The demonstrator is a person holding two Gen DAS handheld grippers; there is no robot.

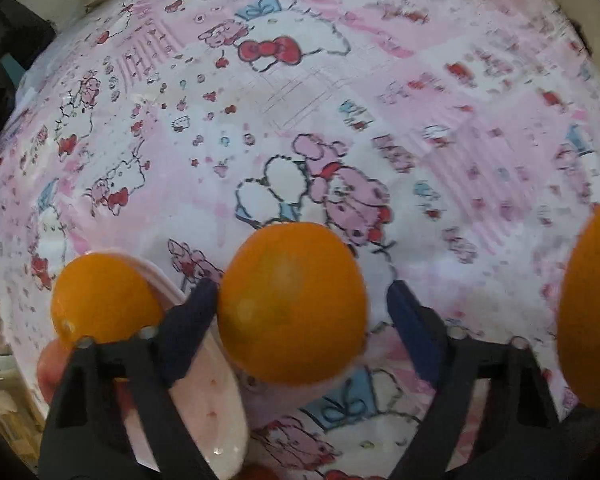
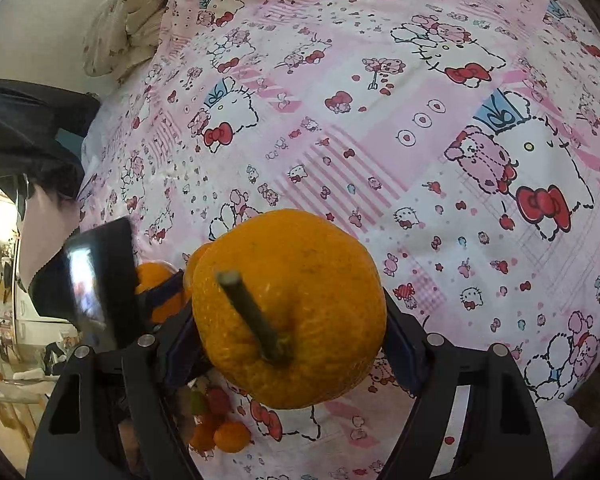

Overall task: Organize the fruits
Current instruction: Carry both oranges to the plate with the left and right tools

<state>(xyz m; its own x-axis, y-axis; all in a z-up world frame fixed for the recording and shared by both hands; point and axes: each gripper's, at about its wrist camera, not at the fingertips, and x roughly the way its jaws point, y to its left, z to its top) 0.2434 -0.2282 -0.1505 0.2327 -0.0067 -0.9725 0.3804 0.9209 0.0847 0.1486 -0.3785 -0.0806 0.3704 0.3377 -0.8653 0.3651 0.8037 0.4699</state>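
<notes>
In the left wrist view, our left gripper (image 1: 300,312) sits low in the frame with a smooth orange (image 1: 292,304) between its fingers. The left finger (image 1: 192,320) touches the fruit, while a gap shows at the right finger (image 1: 412,328), so it stands released around the fruit. Just left, a second orange (image 1: 104,300) rests at the rim of a pink plate (image 1: 216,392), and a third orange (image 1: 592,308) cuts the right edge. In the right wrist view, our right gripper (image 2: 288,332) is clenched on a bumpy orange with a stem (image 2: 288,308), low centre. Small fruits (image 2: 220,424) lie below it. Beyond, the pink cartoon-print bedsheet (image 2: 380,120) fills both frames, with a cream pillow (image 2: 128,20) at upper left.
</notes>
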